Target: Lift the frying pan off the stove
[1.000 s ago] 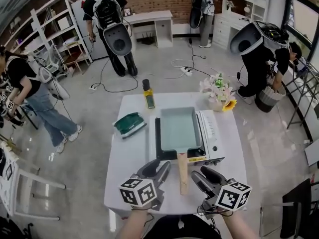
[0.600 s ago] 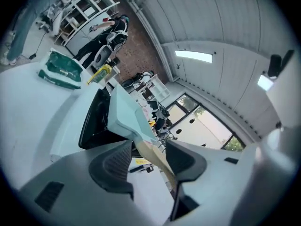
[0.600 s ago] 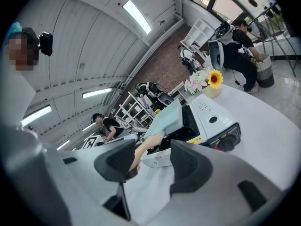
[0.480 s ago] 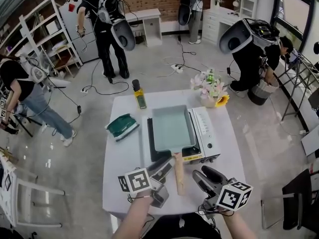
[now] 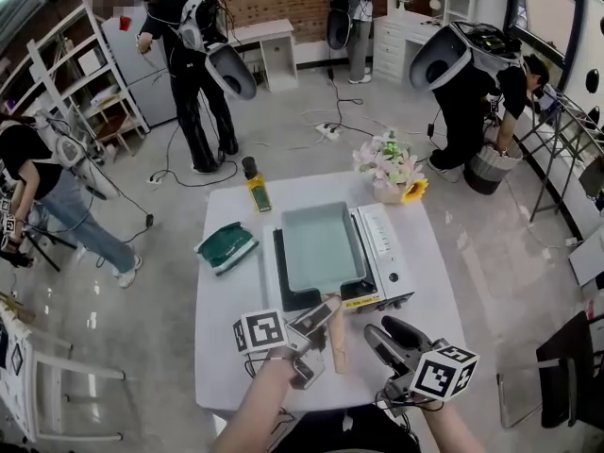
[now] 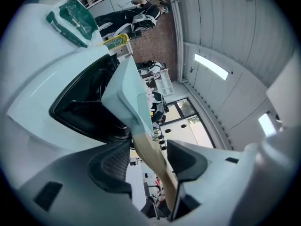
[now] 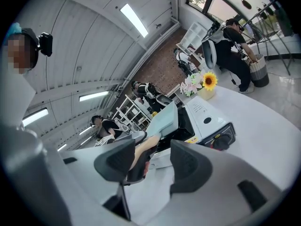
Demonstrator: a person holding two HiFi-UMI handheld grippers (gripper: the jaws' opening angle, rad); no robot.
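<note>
Frying pan [image 5: 323, 245] on stove [image 5: 385, 253], long axis 12-to-6, handle [image 5: 337, 336] toward 6 o'clock, untouched between the left gripper's [image 5: 319, 343] opening jaws; right gripper [image 5: 389, 336] spread, empty

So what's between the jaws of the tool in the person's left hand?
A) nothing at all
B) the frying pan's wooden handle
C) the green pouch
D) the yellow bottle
B: the left gripper view shows the wooden handle running between the jaws of the left gripper, which are opening around it.
</note>
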